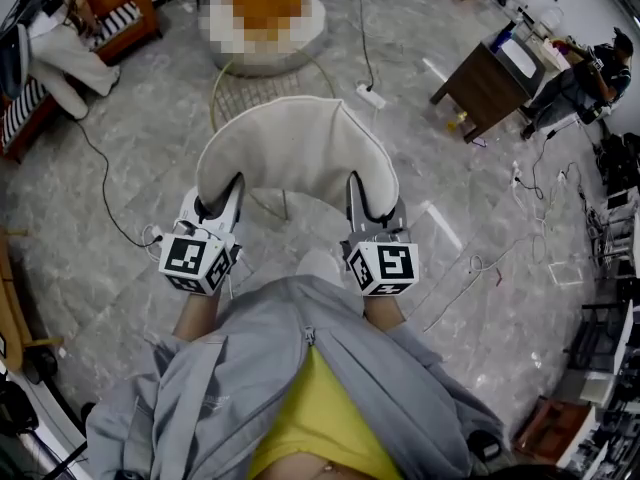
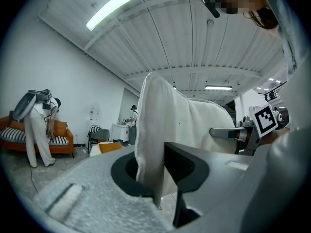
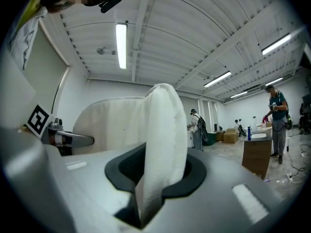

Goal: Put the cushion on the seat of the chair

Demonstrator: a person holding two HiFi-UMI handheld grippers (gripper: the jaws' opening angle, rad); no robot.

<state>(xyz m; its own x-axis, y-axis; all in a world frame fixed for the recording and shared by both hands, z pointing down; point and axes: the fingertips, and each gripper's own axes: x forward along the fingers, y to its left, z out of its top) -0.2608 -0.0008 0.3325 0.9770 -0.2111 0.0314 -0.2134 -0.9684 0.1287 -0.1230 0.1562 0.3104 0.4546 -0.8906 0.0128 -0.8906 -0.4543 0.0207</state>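
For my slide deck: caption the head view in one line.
The left gripper and right gripper each clamp one side of the cream cushion, held out above the grey marble floor.

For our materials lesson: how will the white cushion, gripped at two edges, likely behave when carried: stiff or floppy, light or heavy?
Probably soft yet self-supporting: the cushion spans the left gripper and right gripper without obvious drooping. Its edge squashes thin between both pairs of jaws, suggesting compressible padding. Likely light, since two edge pinches carry it.

Cream cushion (image 1: 295, 153), grey marbled floor (image 1: 150, 168), grey jacket (image 1: 250, 368) over yellow shirt (image 1: 320, 423), orange sofa (image 1: 147, 8) with black-and-white-striped pad (image 1: 122, 18).
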